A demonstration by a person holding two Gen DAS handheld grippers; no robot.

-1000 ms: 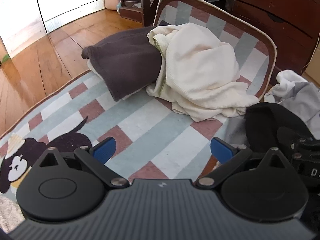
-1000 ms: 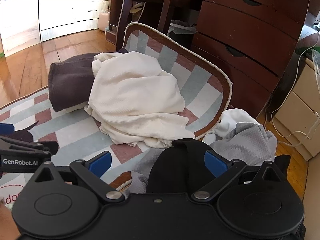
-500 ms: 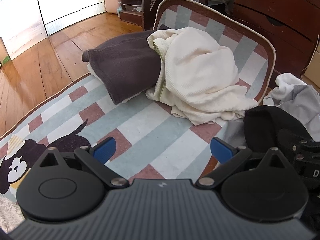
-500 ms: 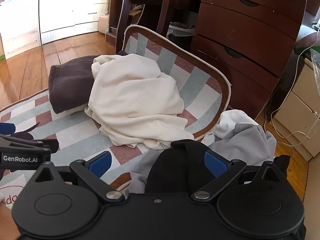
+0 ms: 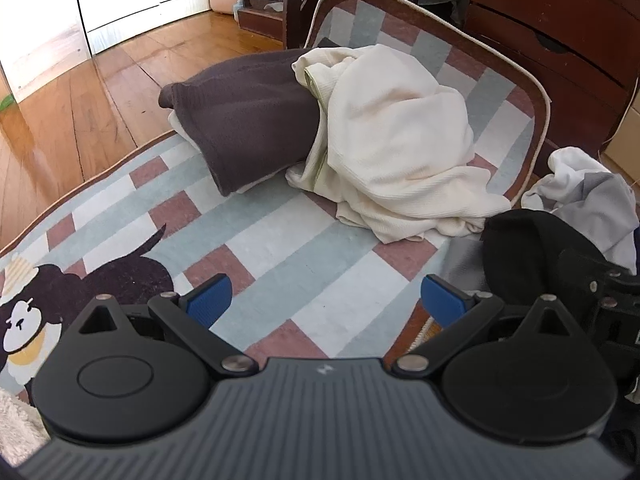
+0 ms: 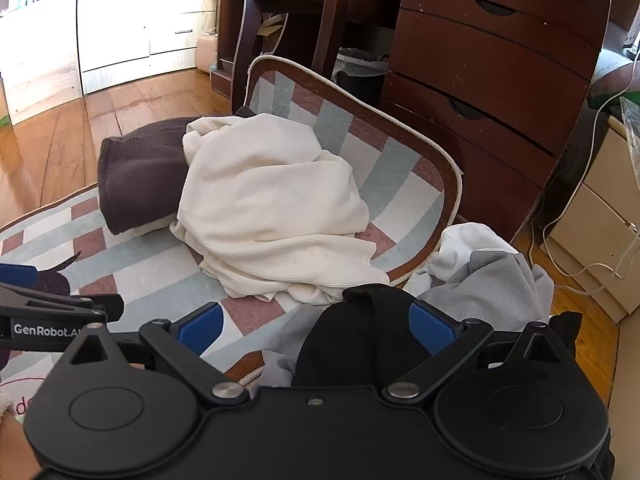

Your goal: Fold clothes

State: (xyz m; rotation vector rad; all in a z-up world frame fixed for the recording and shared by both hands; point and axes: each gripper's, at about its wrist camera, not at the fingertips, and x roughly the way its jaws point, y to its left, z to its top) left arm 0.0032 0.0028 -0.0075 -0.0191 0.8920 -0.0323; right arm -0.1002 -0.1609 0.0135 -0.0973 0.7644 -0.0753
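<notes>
A crumpled cream garment lies on the checked rug, partly over a folded dark brown garment. A black garment and a grey and white pile lie at the rug's right edge. My left gripper is open and empty above bare rug. My right gripper is open, with the black garment lying between and below its fingers; no grip shows.
The rug's far end curls up against a dark wooden dresser and chair legs. Wooden floor runs to the left, with white cabinets behind. A white cable hangs at the right.
Both grippers have shifted slightly; the clothes appear a little lower and nearer in both views. Nothing was taken hold of or let go.
</notes>
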